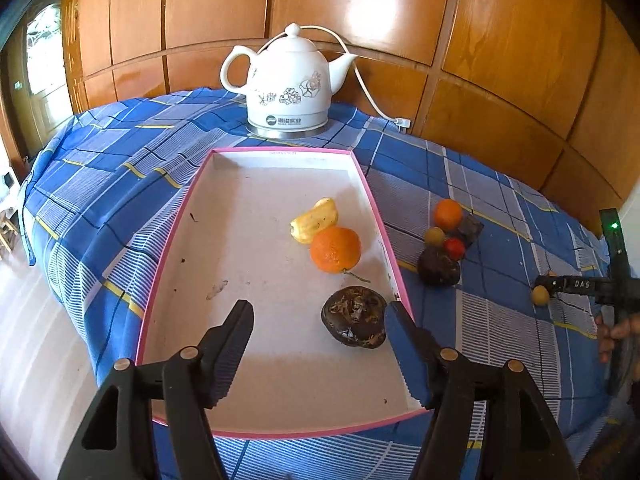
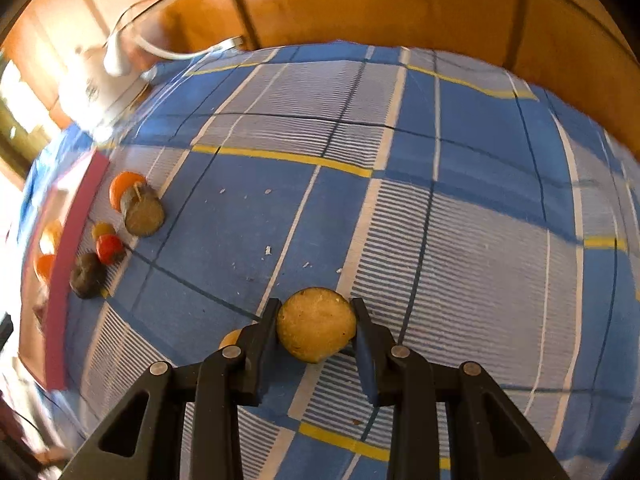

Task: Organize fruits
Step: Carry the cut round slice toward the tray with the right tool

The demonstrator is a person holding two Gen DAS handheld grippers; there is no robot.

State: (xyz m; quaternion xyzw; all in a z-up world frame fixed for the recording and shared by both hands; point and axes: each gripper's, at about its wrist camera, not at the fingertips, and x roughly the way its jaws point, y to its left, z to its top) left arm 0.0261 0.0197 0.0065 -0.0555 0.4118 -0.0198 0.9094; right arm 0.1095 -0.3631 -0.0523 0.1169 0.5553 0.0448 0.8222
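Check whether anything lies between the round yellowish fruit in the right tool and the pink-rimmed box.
Yes. A cluster of loose fruits sits on the cloth against the pink-rimmed box, left of the yellowish fruit in the right tool; lifting over clears them.

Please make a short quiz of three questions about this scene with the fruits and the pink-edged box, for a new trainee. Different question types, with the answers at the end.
1. True or false: the left gripper is holding the orange.
2. How many fruits lie inside the pink-edged box?
3. What does the right gripper have between its fingers: A) a red fruit, B) a round tan-yellow fruit, C) the kettle?

Key:
1. False. It hangs open over the box, with nothing between its fingers.
2. Three: a yellow fruit, the orange and a dark brown fruit.
3. B.
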